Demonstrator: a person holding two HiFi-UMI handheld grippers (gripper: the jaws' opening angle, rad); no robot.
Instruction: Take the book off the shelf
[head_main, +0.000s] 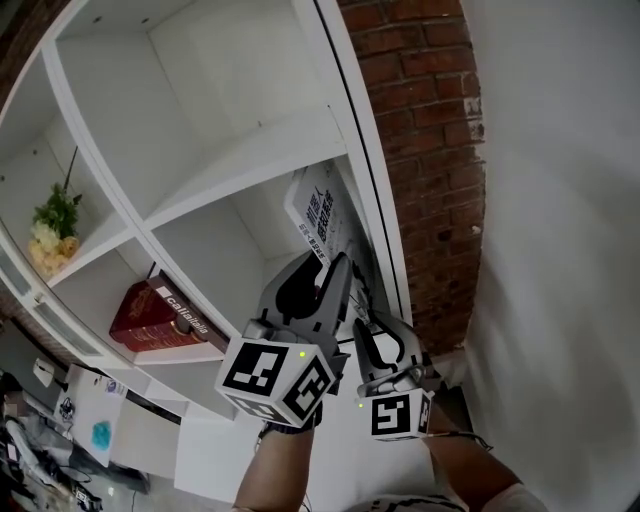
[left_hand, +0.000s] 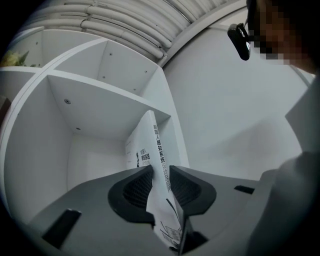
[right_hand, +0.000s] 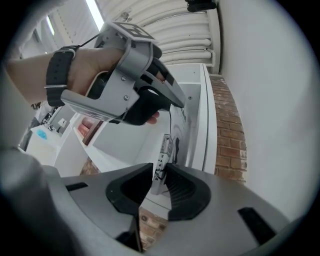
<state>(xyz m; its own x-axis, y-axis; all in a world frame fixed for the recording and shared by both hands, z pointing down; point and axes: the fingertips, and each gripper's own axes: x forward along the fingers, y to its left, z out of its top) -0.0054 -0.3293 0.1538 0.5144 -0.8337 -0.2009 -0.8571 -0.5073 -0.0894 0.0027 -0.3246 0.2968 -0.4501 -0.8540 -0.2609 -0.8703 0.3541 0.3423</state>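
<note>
A white book (head_main: 318, 212) with black print leans in the right-hand compartment of the white shelf (head_main: 250, 160). My left gripper (head_main: 335, 265) is shut on it from the front. In the left gripper view the book's spine (left_hand: 156, 145) runs up between the two pads, and both pads of the left gripper (left_hand: 161, 174) touch it. My right gripper (head_main: 363, 328) sits just below and to the right of the left one. In the right gripper view the right gripper (right_hand: 160, 172) is shut on the book's lower edge (right_hand: 166, 147).
A dark red book (head_main: 160, 315) lies flat in the compartment to the lower left. Flowers (head_main: 52, 228) stand further left. A brick wall (head_main: 430, 150) runs along the shelf's right side, with a plain white wall (head_main: 560, 250) beyond it.
</note>
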